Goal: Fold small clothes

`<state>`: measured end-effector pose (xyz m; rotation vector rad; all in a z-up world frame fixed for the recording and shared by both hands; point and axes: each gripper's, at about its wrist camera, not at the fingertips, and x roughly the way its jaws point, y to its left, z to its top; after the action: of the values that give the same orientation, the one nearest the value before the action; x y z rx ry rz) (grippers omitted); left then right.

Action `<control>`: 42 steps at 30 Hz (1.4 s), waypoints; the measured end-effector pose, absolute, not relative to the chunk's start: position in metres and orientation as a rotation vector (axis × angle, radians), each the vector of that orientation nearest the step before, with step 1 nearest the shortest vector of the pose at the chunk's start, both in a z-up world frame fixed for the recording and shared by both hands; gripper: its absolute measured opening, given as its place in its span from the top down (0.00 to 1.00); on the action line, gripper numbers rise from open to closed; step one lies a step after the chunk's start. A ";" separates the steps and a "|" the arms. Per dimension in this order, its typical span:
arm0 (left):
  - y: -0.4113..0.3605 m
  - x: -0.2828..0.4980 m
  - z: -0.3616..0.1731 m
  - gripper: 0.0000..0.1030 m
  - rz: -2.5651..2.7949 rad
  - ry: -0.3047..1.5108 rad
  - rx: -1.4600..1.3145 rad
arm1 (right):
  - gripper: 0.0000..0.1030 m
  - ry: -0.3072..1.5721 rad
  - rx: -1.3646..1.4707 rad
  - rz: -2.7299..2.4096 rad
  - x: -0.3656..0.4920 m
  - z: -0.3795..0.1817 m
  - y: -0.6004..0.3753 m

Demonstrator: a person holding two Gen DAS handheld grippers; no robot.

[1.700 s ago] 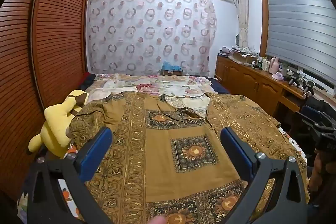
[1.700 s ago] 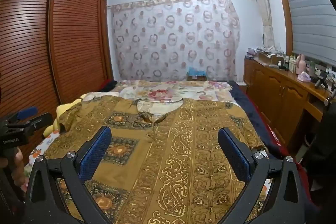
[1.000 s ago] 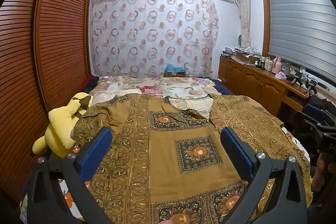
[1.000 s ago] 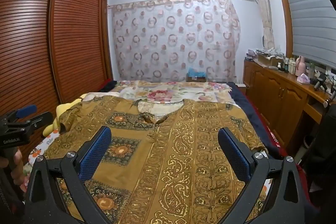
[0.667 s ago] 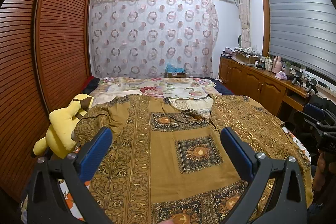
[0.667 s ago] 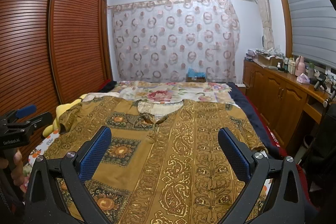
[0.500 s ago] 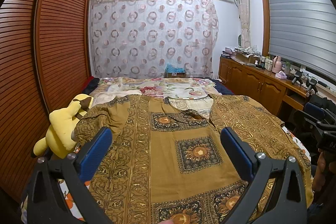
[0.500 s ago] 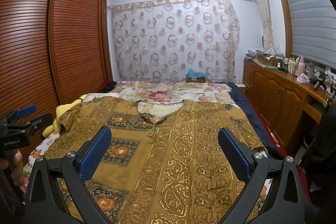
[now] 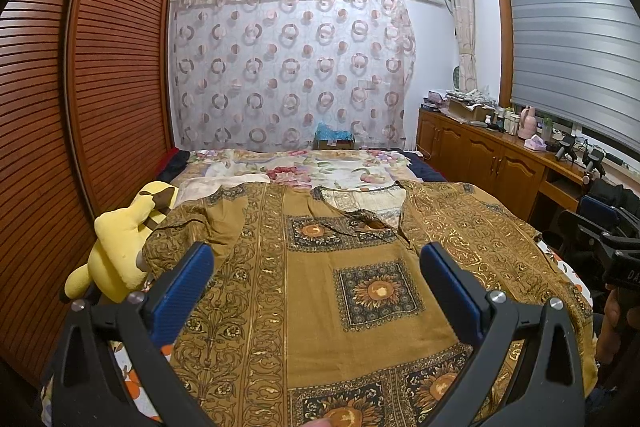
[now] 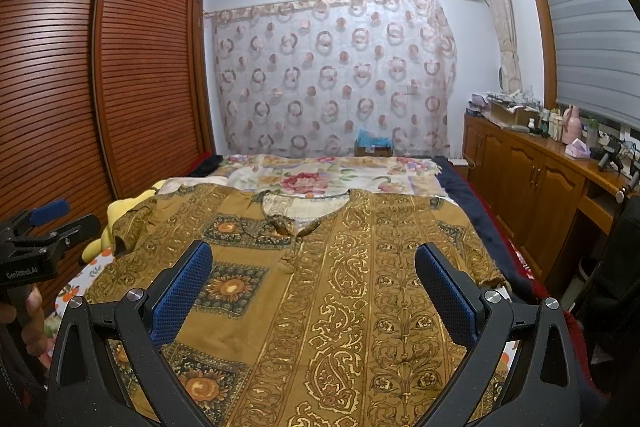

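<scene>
You held the left gripper (image 9: 314, 269) and right gripper (image 10: 312, 267) above the bed (image 10: 332, 173), both with fingers spread wide and empty. The shirt (image 10: 332, 291) lay flat on it, neckline pointing away, long axis toward the curtain (image 10: 332, 75).

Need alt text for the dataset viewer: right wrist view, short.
An open right gripper hovers over a mustard patterned shirt spread flat on a bed. A yellow plush toy peeks out at the shirt's left edge; the left gripper shows far left.
</scene>
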<state>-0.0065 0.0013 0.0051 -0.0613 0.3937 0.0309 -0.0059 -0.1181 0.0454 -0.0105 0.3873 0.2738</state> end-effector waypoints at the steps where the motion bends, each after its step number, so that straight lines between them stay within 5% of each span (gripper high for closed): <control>1: 0.001 -0.007 0.005 0.00 0.032 0.393 -0.061 | 0.00 0.387 -0.009 0.274 -0.006 0.045 -0.118; 42: 0.010 -0.009 0.018 0.00 0.031 0.396 -0.062 | 0.00 0.392 -0.007 0.286 -0.006 0.042 -0.118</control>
<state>-0.0087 0.0103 0.0185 -0.0616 0.3964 0.0310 -0.0065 -0.1176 0.0423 -0.0067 0.3921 0.2864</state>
